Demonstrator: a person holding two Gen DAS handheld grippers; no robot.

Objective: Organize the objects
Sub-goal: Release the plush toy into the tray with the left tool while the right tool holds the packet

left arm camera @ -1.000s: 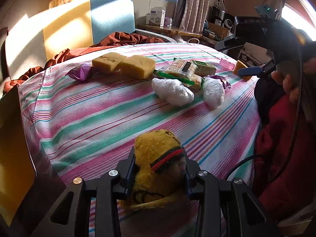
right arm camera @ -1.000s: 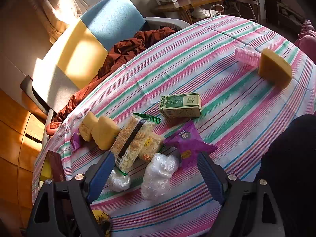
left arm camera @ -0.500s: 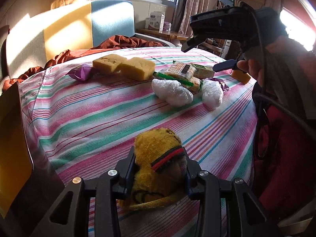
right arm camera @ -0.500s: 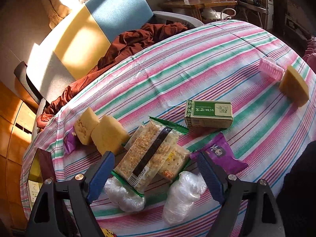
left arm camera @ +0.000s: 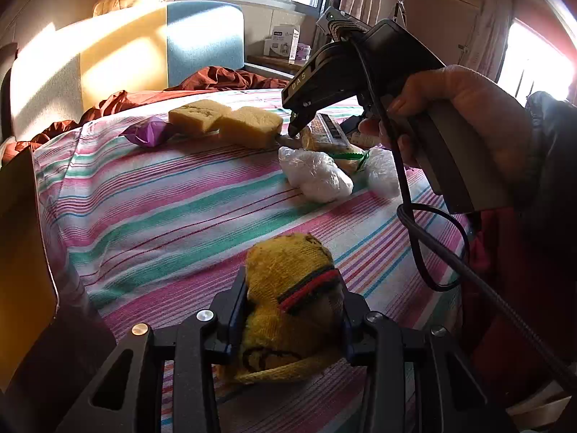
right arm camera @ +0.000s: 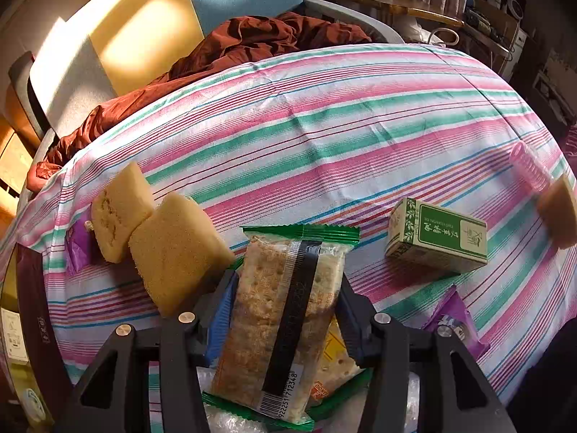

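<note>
While the left gripper (left arm camera: 290, 310) is clenched on a yellow knitted sock (left arm camera: 288, 299) with a red and dark band, close to the near edge of the striped tablecloth (left arm camera: 173, 213), the right gripper (right arm camera: 285, 310) is closed around a cracker packet (right arm camera: 285, 310) with green sealed ends and a dark strip down its middle. The packet stands between the blue pads, its barcode end toward the camera, and it lies over a second, smaller cracker packet (right arm camera: 337, 361). Whether it has left the cloth cannot be told.

In the left wrist view the person's right hand (left arm camera: 465, 115) holds that gripper's handle, tilted down over the pile of things toward the far side of the cloth. Two white plastic bundles (left arm camera: 317, 173) lie just in front of the pile (one partly behind the cable). Two yellow sponges (right arm camera: 176, 256) touch each other just left of the packet, with a purple wrapper (right arm camera: 81, 245) beside the farther one. A green and white box (right arm camera: 438, 241) sits to the right, apart from the packet, and another purple wrapper (right arm camera: 454, 317) lies nearer the right gripper. A pink ribbed piece (right arm camera: 528, 169) and a third sponge (right arm camera: 560, 213) lie at the right edge, blurred. A rust-red cloth (right arm camera: 252, 50) is heaped on the seat past the far edge.
</note>
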